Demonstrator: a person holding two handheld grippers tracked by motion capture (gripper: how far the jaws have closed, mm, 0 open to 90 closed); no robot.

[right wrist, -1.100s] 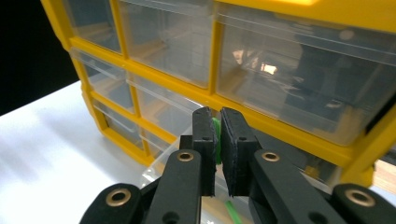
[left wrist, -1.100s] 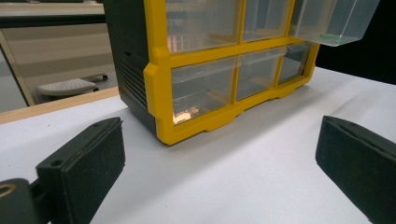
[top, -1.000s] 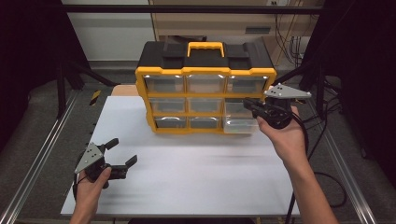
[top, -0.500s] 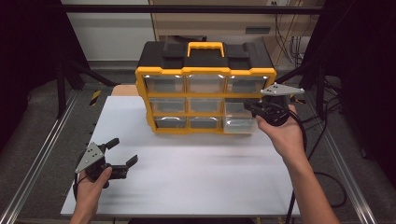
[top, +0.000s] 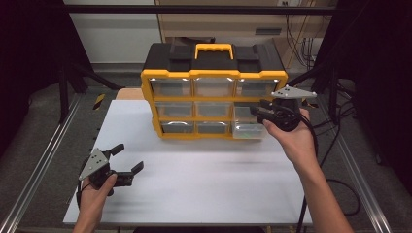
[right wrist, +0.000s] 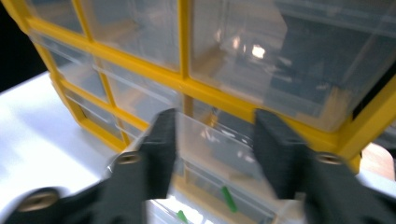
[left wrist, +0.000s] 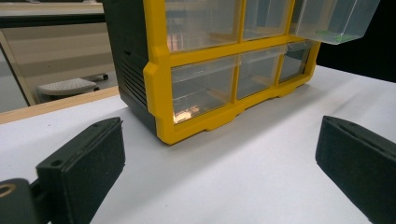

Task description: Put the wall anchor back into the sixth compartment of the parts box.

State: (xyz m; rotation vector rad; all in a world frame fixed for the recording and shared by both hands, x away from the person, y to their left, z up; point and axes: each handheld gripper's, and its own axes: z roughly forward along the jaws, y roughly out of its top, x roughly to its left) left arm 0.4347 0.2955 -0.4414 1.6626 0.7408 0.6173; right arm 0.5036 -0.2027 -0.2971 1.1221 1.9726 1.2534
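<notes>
White tabletop fills the lower half of the high view, with dark floor and cables around it. At upper centre we see the yellow and black organiser, a 3 by 3 grid of clear drawers. One clear drawer on its right side, middle row, juts forward over the table. The right gripper reaches it from the right of the frame, jaws around its front. We judge the drawer partly pulled out; whether it is to come free or go back in, we cannot tell. The left gripper hovers at lower left, well apart from the organiser, jaws spread and empty.

From the left gripper view, the 2 black jaws stand wide at the lower corners with bare table between them, gripping nothing. The organiser occupies the upper centre, and the drawer sticks out at upper right, with something green lying inside.

Through the right gripper view, blurred, the right gripper has its jaws partly closed, one on each side of the drawer front at lower centre. They look close to its walls or touching, but we cannot tell whether they clamp it. Small green bits show at the bottom of the frame. The yellow frame crosses the upper part.
</notes>
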